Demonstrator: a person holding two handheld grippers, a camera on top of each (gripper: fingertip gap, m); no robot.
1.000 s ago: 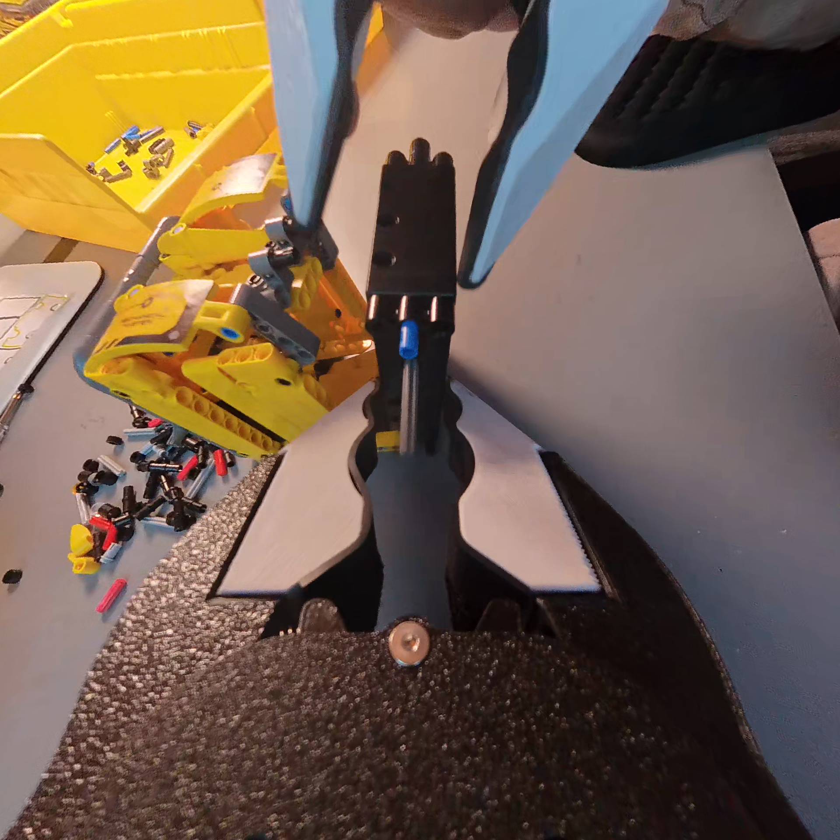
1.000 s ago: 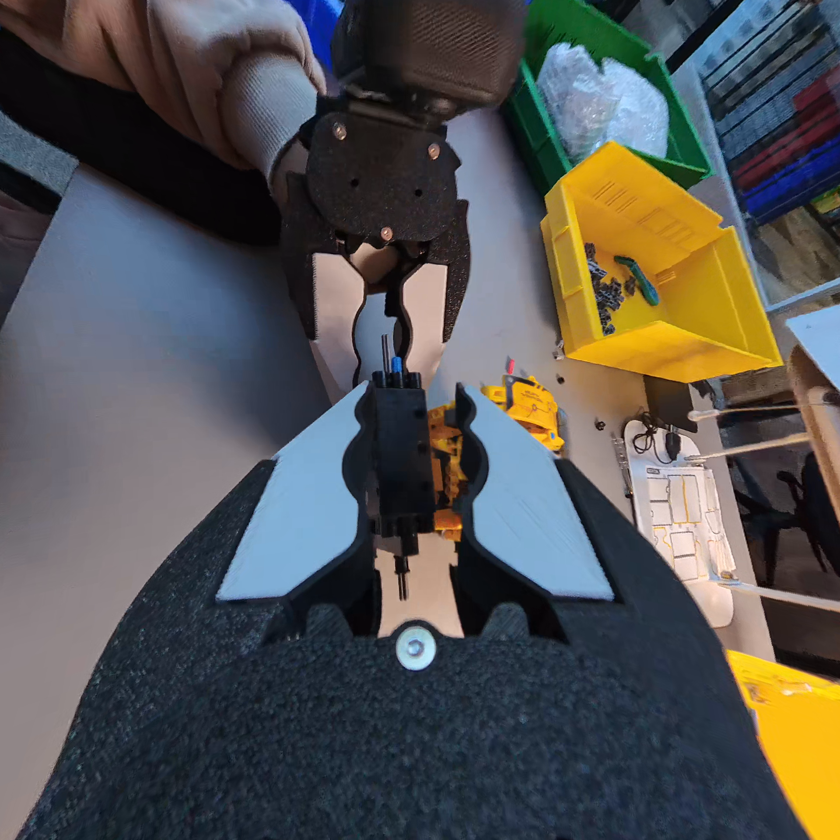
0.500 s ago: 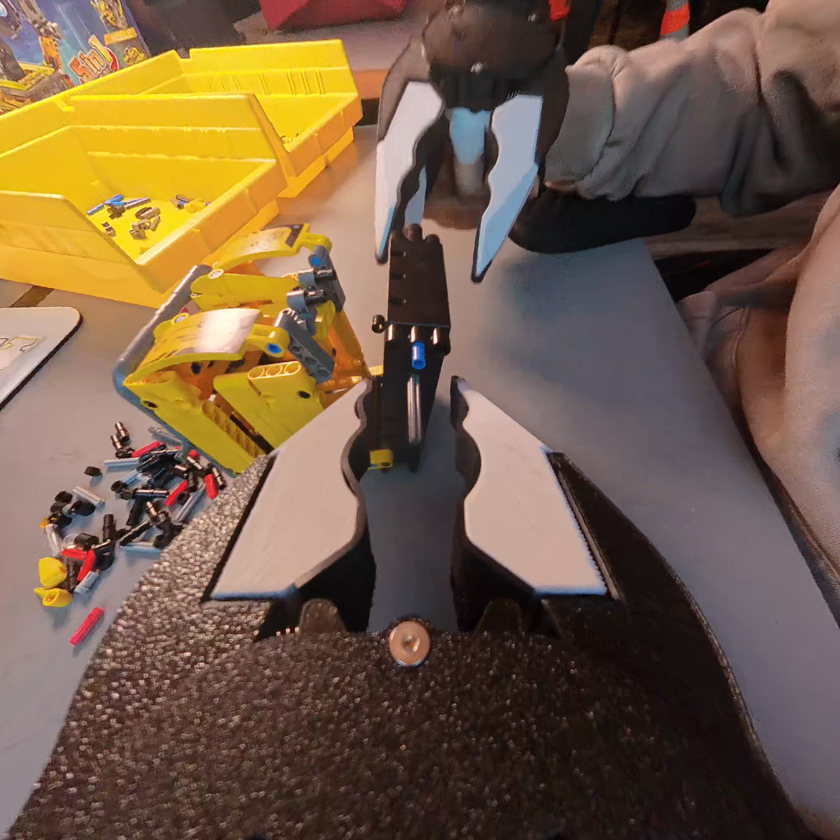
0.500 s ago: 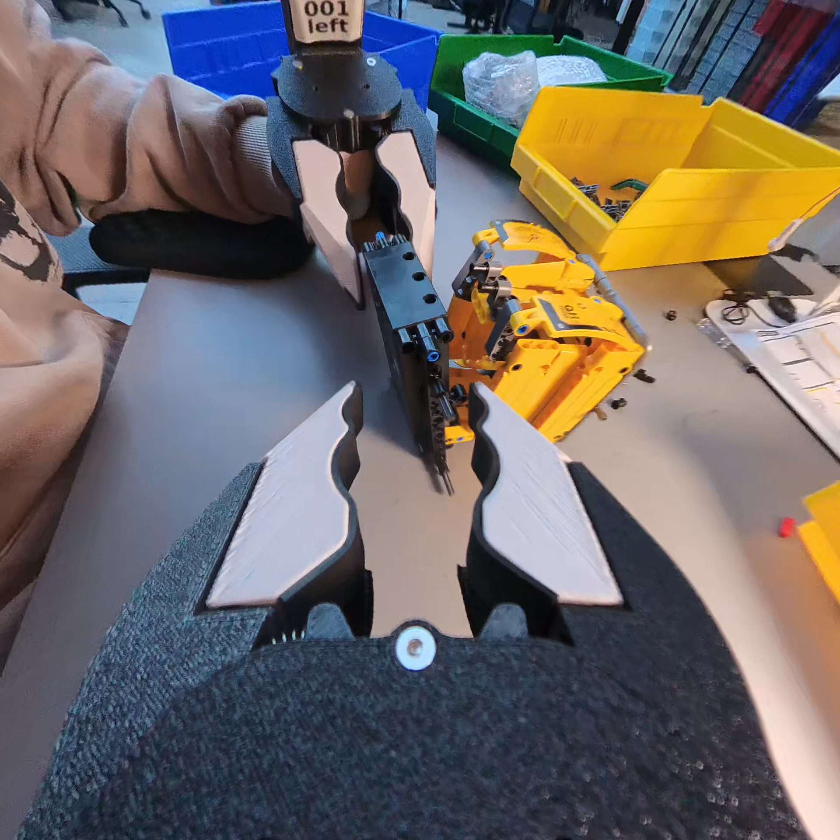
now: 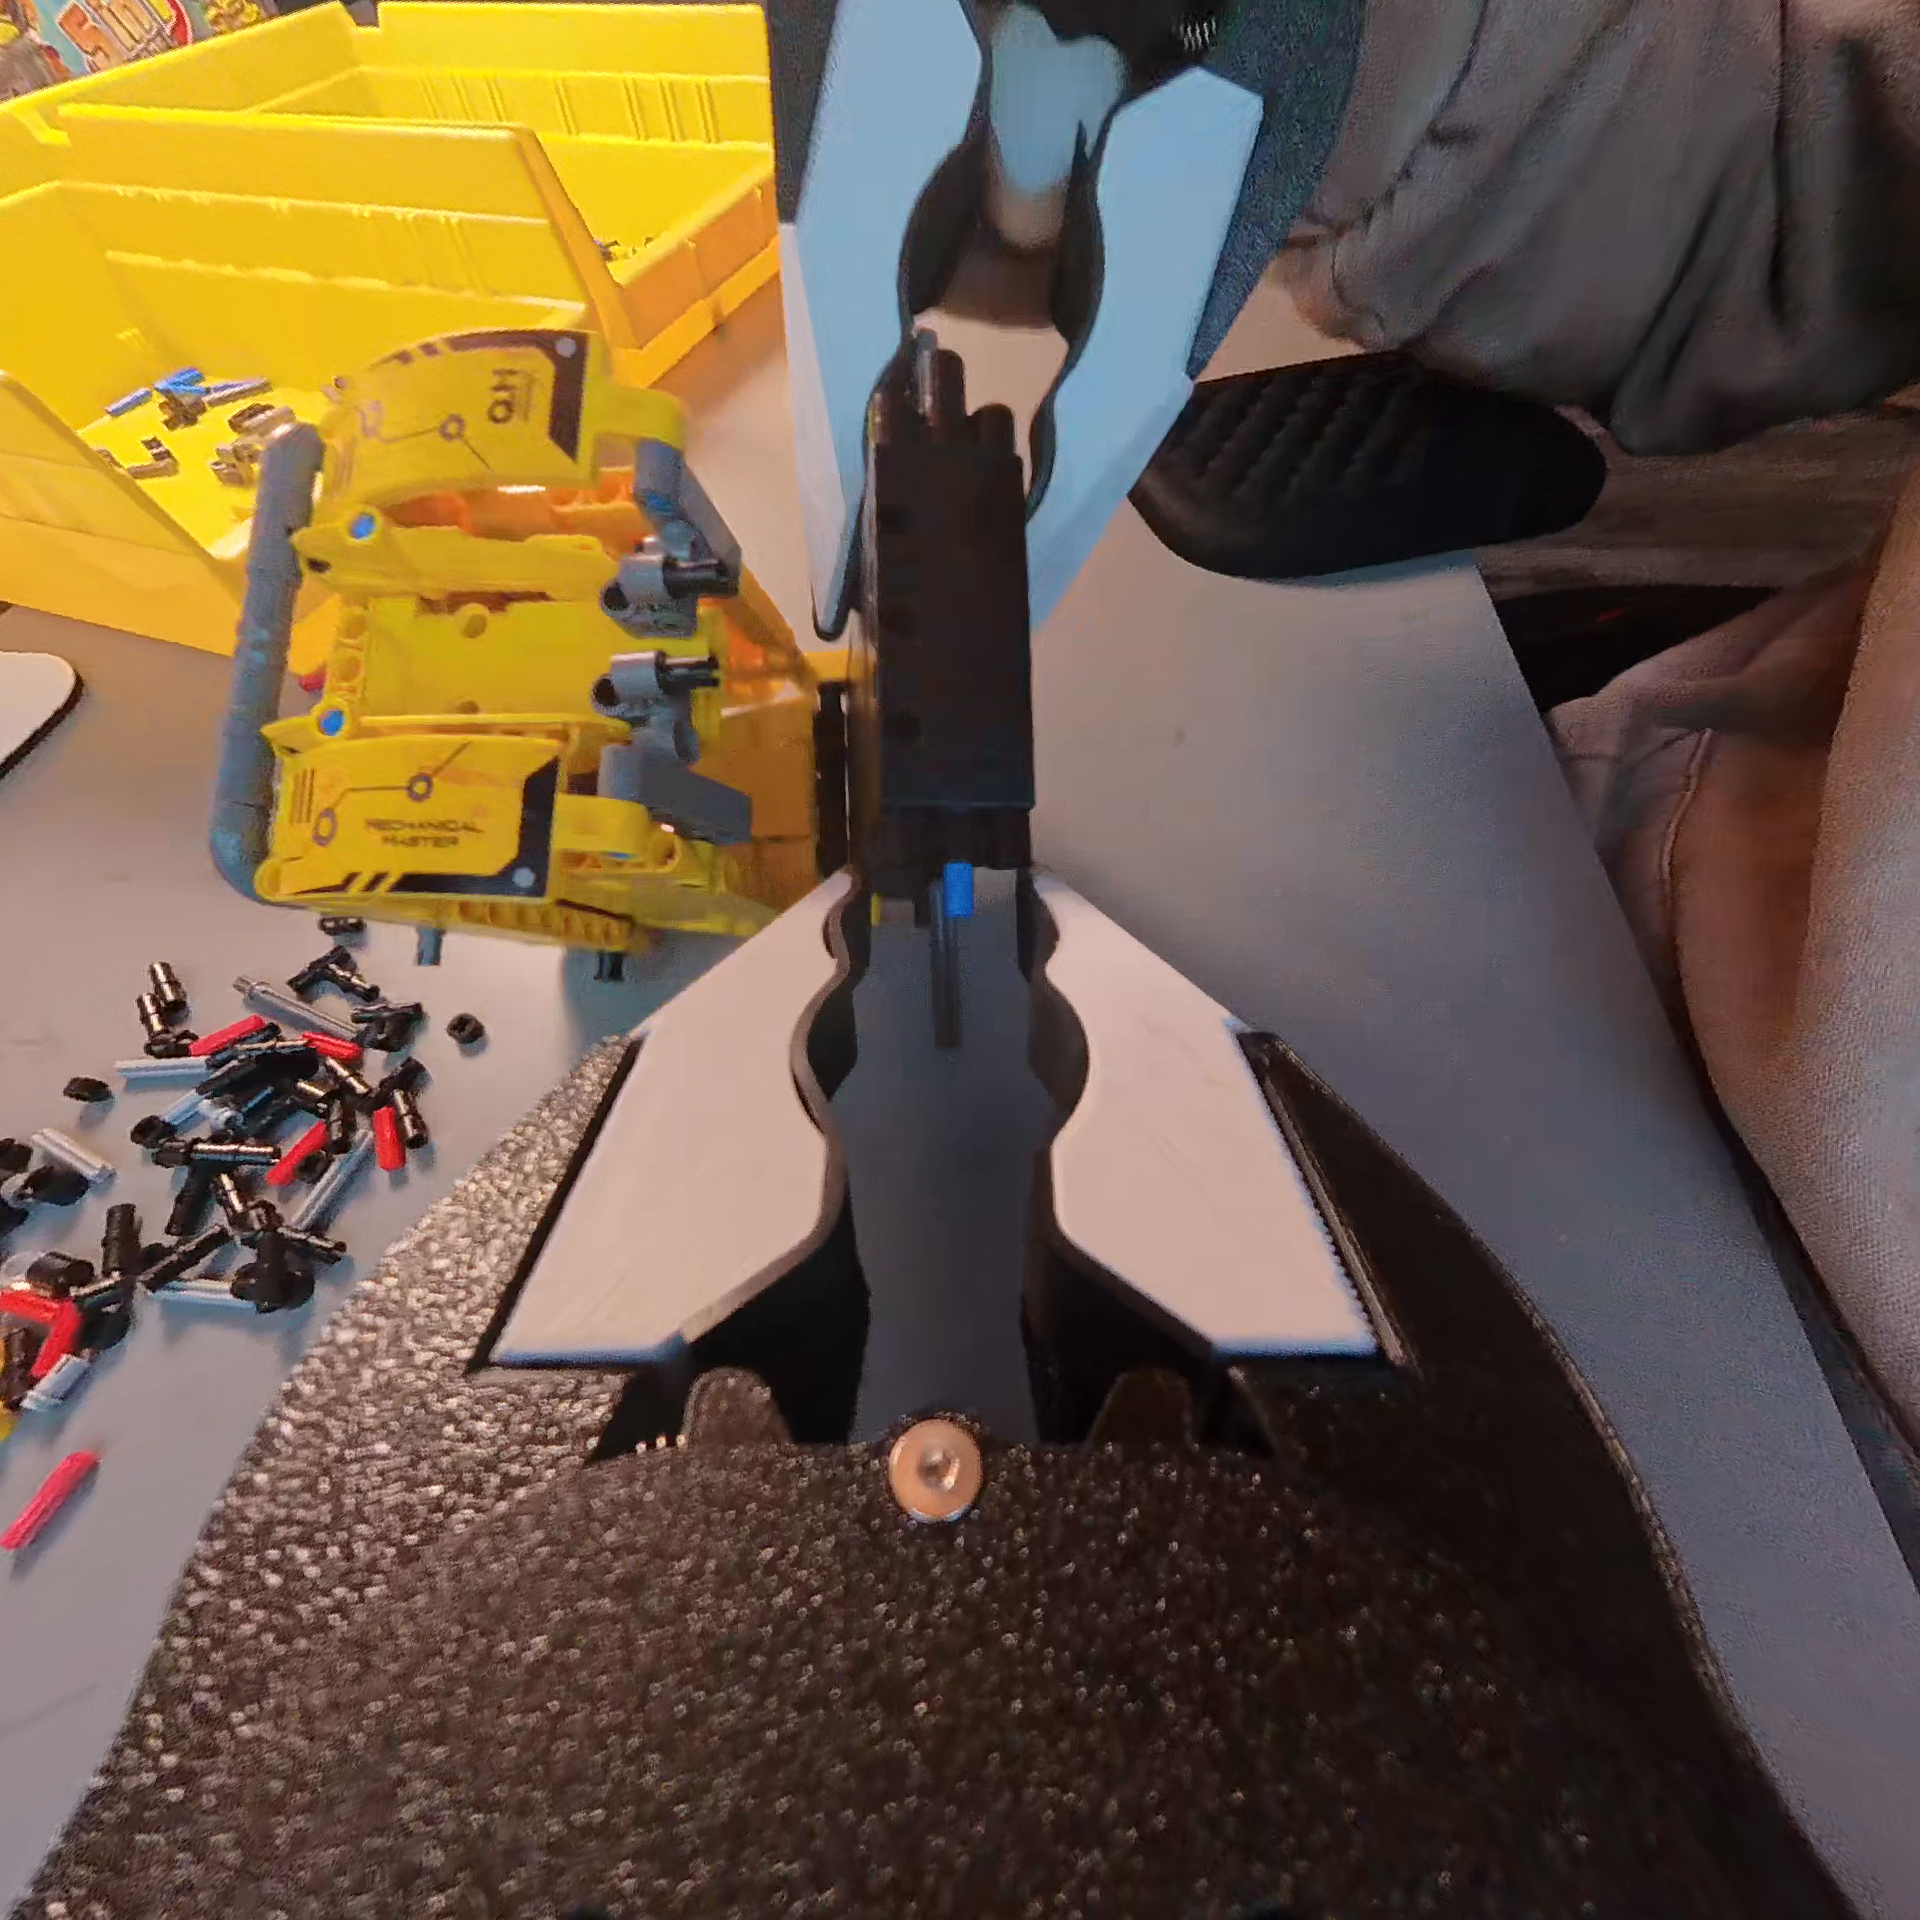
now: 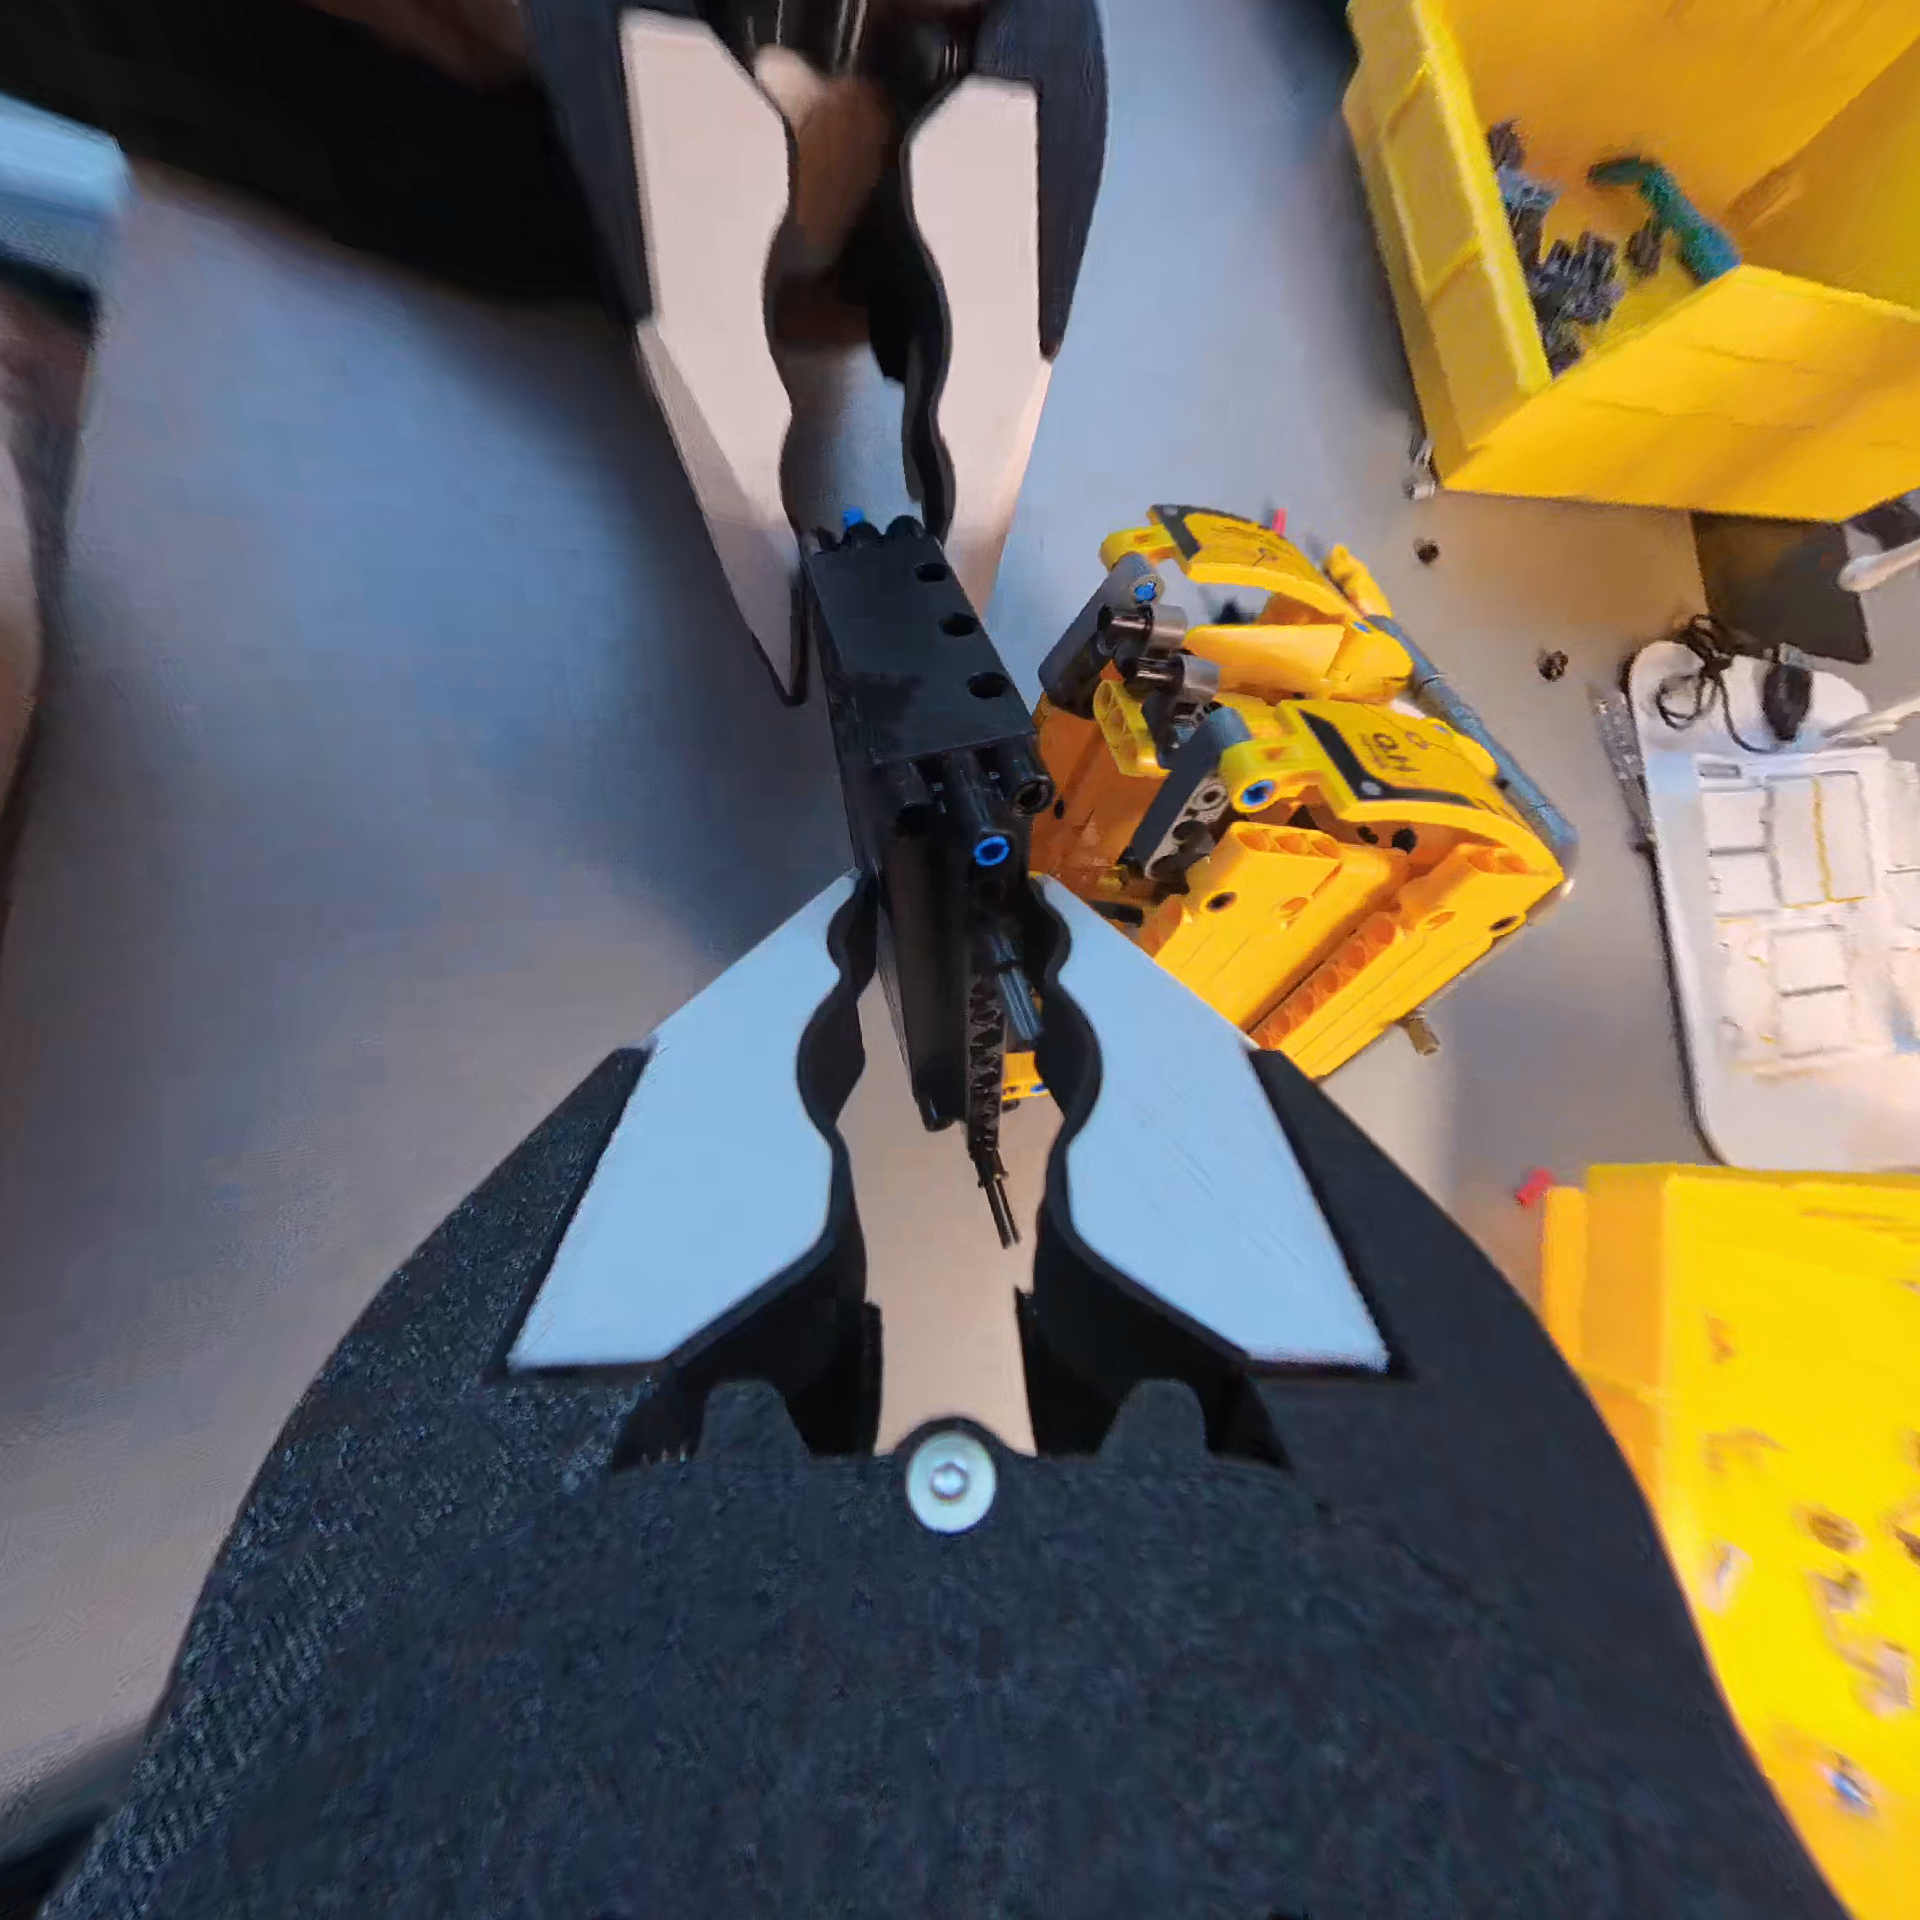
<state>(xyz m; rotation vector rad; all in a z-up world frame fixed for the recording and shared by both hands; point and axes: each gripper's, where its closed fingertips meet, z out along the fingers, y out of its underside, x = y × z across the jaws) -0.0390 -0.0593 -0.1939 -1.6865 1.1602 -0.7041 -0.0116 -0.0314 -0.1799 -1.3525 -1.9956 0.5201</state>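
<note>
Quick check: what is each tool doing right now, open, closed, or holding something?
Left tool: closed on one end of the black brick assembly.
Right tool: closed on the other end of the same assembly.

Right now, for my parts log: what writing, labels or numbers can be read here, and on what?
Yellow brick model's lower side panel: printed lettering, not quoted here.
Its upper curved panel: short printed mark, not quoted.
Colourful box: print cut off, unreadable.
White sheet: too blurred.
Black brick assembly: none seen.
</note>
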